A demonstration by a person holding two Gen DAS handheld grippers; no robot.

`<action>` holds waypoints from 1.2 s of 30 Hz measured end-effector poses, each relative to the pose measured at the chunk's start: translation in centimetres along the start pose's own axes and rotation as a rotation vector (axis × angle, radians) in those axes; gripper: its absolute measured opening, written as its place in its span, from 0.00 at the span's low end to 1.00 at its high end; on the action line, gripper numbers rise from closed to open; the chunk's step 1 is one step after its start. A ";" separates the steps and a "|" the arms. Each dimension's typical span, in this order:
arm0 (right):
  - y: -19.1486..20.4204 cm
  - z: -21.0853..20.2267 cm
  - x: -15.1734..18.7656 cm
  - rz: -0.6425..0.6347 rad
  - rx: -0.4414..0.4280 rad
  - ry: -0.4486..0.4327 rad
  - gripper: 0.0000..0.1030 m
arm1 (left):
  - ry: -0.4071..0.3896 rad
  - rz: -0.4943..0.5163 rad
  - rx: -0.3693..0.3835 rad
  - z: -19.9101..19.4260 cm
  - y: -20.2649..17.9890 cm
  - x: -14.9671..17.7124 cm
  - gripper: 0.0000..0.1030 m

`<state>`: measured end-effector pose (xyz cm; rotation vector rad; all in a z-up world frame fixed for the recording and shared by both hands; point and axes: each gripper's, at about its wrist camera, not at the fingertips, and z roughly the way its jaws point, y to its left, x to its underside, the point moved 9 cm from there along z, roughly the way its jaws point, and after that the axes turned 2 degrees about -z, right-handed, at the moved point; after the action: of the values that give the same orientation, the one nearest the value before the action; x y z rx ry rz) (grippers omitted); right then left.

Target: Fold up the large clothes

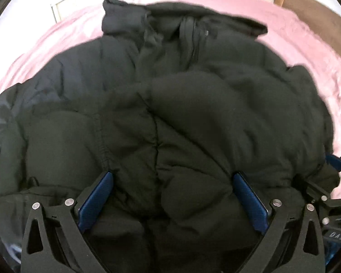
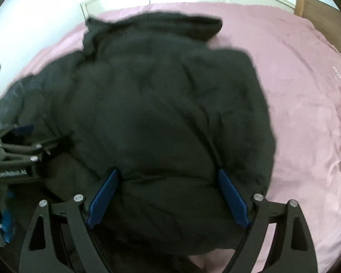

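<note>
- While both of your grippers sit at the near hem of the black puffer jacket (image 1: 170,113), the garment lies spread on the pink bedsheet (image 1: 307,56), collar (image 1: 184,20) at the far end from you.
- Your left gripper (image 1: 172,191) has its blue pads (image 1: 95,202) set wide apart, with padded hem fabric bulging up between them; nothing is pinched, the jaws only straddle the cloth.
- Your right gripper (image 2: 168,191) stands the same way: pads (image 2: 234,200) spread, thick jacket filling the gap between them, no clamp on it.
- From the right wrist view, your left tool shows just off to the left, close by and at the same hem edge; from the left wrist view, the right tool's frame peeks in at the right edge.
- Both sleeves appear already folded in over the body, since the outline is compact and a seam runs up the middle ahead of your left tool. I judge you to be at the lengthwise fold: hem to collar.
- The next move, as I read it, calls for closing both pairs of jaws on the hem, taking enough of the puffy layers to hold, then lifting and carrying it forward toward the collar evenly.
- Motion blur softens both views, so the exact fabric layers under your pads cannot be told.
</note>
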<state>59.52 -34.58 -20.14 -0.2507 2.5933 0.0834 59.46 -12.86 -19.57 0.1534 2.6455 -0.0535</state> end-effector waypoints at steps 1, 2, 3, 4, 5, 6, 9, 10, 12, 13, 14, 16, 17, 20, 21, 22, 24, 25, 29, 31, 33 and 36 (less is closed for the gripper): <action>0.1 0.7 0.2 0.001 0.014 0.013 0.88 | 0.013 0.014 -0.014 0.6 -0.1 0.2 0.99; 0.2 0.9 0.2 0.002 0.022 0.018 0.89 | 0.024 0.018 -0.020 0.9 -0.2 0.2 0.99; 0.2 1.0 0.1 0.002 0.032 0.021 0.89 | 0.037 0.010 -0.020 1.1 -0.1 0.2 0.99; 0.2 0.8 -0.1 0.007 0.037 0.024 0.89 | 0.040 0.005 -0.014 0.9 -0.1 0.1 0.99; 0.2 0.4 -0.3 0.012 0.038 0.022 0.89 | 0.035 0.002 -0.008 0.5 0.0 -0.1 0.99; 0.3 -0.6 -0.6 0.018 0.041 0.008 0.89 | 0.019 -0.005 -0.003 -0.3 0.1 -0.3 0.99; 0.6 -3.3 -0.7 0.013 0.050 -0.039 0.89 | -0.035 -0.042 0.000 -3.2 1.2 -0.6 0.99; 0.7 -4.2 -0.7 0.009 0.058 -0.052 0.89 | -0.060 -0.057 0.002 -4.7 1.7 -0.5 0.99; 1.1 -5.4 -0.5 0.008 0.059 -0.076 0.89 | -0.094 -0.064 -0.014 -6.7 2.5 -0.1 0.99; 1.4 -6.2 -0.3 0.009 0.059 -0.086 0.89 | -0.113 -0.061 -0.032 -7.8 3.0 0.2 0.99; 1.4 -6.8 -0.2 0.010 0.060 -0.093 0.89 | -0.136 -0.057 -0.046 -8.9 3.6 0.6 0.99; 2.0 -8.1 -0.2 0.015 0.059 -0.115 0.89 | -0.173 -0.052 -0.067 -10.7 4.8 1.1 0.99; 2.2 -8.6 -0.4 0.019 0.053 -0.125 0.89 | -0.192 -0.055 -0.071 -11.7 5.6 1.4 0.99; 3.1 -10.4 -0.3 0.022 0.040 -0.154 0.89 | -0.217 -0.076 -0.075 -14.0 8.4 1.9 0.99; 3.4 -10.9 -0.5 0.022 0.033 -0.160 0.89 | -0.223 -0.089 -0.073 -14.8 9.4 2.0 0.99; 3.9 -11.6 -0.3 0.024 0.022 -0.168 0.89 | -0.230 -0.112 -0.070 -15.7 11.1 2.5 0.99; 4.6 -12.5 -0.1 0.026 0.015 -0.178 0.89 | -0.226 -0.154 -0.064 -17.1 13.9 4.0 0.99; 5.0 -13.1 0.1 0.028 0.007 -0.182 0.89 | -0.221 -0.183 -0.057 -17.5 15.5 4.3 0.99; 6.6 -14.3 0.5 0.040 -0.021 -0.190 0.89 | -0.198 -0.333 -0.023 -18.7 23.2 6.0 0.99; 7.2 -14.7 0.6 0.048 -0.034 -0.190 0.89 | -0.196 -0.405 -0.034 -18.7 27.3 6.9 0.99; 7.6 -14.9 0.8 0.058 -0.043 -0.191 0.89 | -0.190 -0.512 0.007 -18.3 31.4 8.2 0.99; 7.9 -15.0 0.9 0.067 -0.043 -0.188 0.89 | -0.200 -0.653 0.031 -17.4 37.3 9.9 0.99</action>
<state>49.70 -28.61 -7.66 -0.1634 2.4147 0.1785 47.03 26.27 -9.28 -0.6723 2.3844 -0.3068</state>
